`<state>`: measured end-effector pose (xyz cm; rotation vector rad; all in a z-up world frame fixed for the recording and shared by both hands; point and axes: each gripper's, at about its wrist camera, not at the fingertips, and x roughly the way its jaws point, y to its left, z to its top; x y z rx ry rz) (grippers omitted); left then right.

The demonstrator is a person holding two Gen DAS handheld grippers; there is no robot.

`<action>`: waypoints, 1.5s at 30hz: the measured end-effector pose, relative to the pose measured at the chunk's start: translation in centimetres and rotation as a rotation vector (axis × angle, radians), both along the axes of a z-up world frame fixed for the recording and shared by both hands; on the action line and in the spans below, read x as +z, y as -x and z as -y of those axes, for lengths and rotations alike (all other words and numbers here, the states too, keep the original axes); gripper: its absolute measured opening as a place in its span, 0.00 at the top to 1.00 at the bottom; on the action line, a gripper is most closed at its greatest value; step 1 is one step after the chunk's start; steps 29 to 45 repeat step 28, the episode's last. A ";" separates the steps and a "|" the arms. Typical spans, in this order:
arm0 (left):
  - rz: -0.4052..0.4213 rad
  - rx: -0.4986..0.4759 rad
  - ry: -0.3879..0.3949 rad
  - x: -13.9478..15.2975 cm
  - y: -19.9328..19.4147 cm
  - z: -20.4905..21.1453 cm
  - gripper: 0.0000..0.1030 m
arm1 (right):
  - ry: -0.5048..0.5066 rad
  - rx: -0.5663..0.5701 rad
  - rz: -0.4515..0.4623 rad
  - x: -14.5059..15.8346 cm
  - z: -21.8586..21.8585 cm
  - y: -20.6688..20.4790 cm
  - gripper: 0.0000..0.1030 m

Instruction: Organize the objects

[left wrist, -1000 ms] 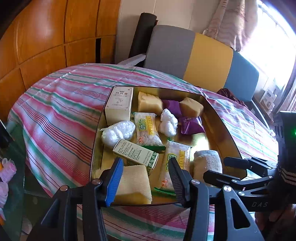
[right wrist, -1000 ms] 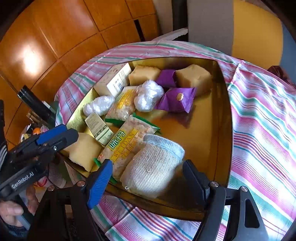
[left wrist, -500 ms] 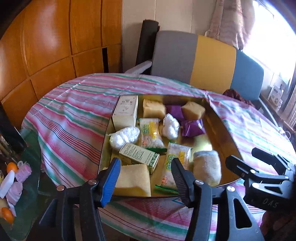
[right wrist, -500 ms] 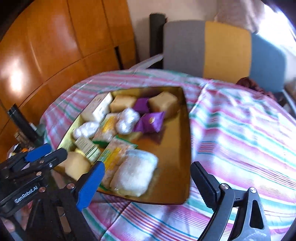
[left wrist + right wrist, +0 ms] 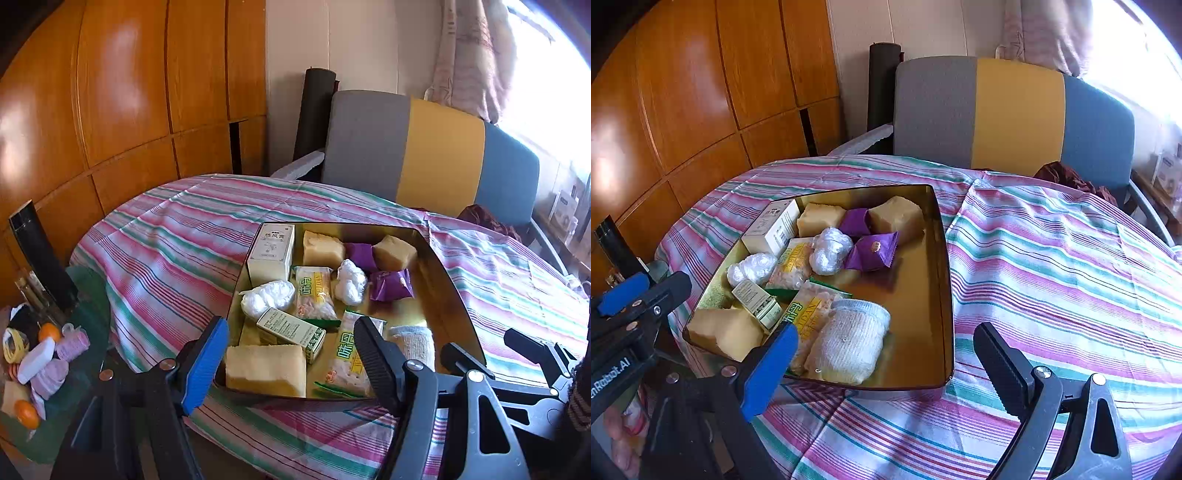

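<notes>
The gold tray (image 5: 458,295) sits on the table (image 5: 166,258), which is covered with a striped cloth in pink, green and white, and it holds all the small things in view. Along its far side lie a white box (image 5: 271,253), two tan blocks (image 5: 322,249) with a purple packet (image 5: 360,253) between them, and a second purple packet (image 5: 391,286) just nearer. In the middle are two white plastic-wrapped bundles (image 5: 267,297) either side of a yellow-and-green snack bag (image 5: 314,295). Toward the near edge lie a green-and-white carton (image 5: 291,330), a yellow sponge (image 5: 266,369) in the near left corner, another snack bag (image 5: 347,365) and a rolled white sock (image 5: 849,341) with a pale blue cuff beside it. The left gripper (image 5: 291,360) hangs over the tray's near edge above the sponge; its fingers are opening, with nothing pressed between them. The right gripper (image 5: 882,363) hovers over the tray's near right corner, its fingers spread wide and empty, the blue pad just beside the sock. Behind the table stands a chair (image 5: 1015,114) in grey, yellow and blue panels. To the left, a lower glass surface (image 5: 88,369) carries oranges and small oddments.
</notes>
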<state>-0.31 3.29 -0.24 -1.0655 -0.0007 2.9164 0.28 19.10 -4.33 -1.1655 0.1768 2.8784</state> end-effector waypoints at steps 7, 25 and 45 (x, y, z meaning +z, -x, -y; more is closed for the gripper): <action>0.013 0.003 -0.021 -0.4 0.0 0.2 0.31 | 0.004 -0.006 -0.007 0.2 0.2 -0.1 0.06; -0.009 -0.023 0.000 -0.9 0.0 0.0 0.36 | -0.008 0.016 0.013 -0.2 1.1 0.2 0.06; 0.006 -0.028 -0.011 -0.9 0.1 0.1 0.36 | -0.010 0.014 0.009 -0.2 1.1 0.3 0.06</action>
